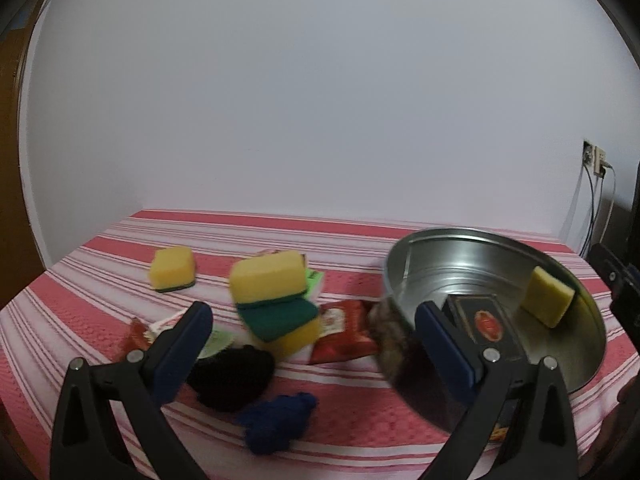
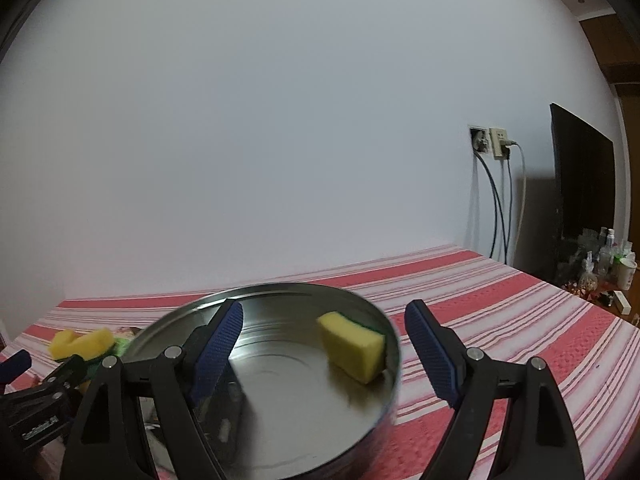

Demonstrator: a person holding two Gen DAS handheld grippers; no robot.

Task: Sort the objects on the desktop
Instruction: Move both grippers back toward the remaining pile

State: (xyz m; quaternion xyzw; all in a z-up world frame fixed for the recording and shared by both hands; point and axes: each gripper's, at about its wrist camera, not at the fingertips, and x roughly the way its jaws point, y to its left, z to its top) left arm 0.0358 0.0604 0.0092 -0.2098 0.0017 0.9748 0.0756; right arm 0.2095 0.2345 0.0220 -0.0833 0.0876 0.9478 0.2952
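Left tongs (image 1: 314, 344): spread wide with nothing between the blue pads; they hang over the clutter at the middle of the bench.
Right tongs (image 2: 324, 344): also wide apart, gripping nothing; the left pad sits over the tin's near-left rim, the right pad stands outside the tin over the cloth.
Bench (image 1: 360, 432): covered by a red-and-white striped cloth, set against a plain white wall.
Round metal tin (image 1: 440, 264): at 3 o'clock of the left tongs, open-topped and shiny inside.
Sponge in tin (image 2: 354, 346): yellow with a green backing, leaning on the tin's wall at about 2 o'clock inside it.
Dark box (image 1: 486, 320): black with a red oval label, lying in the tin on its near-left side, partly behind the left tongs' right pad.
Sponge pile (image 1: 274, 296): two yellow-and-green sponges stacked crookedly, at 12 o'clock of the left tongs.
Lone sponge (image 1: 173, 269): yellow, at 10 o'clock of the pile, well apart from it.
Red packet (image 1: 346, 330): flat on the cloth between the pile and the tin.
Black bundle (image 1: 232, 378): soft and dark, just below the pile.
Blue bundle (image 1: 276, 420): at 5 o'clock of the black one, close beside it.
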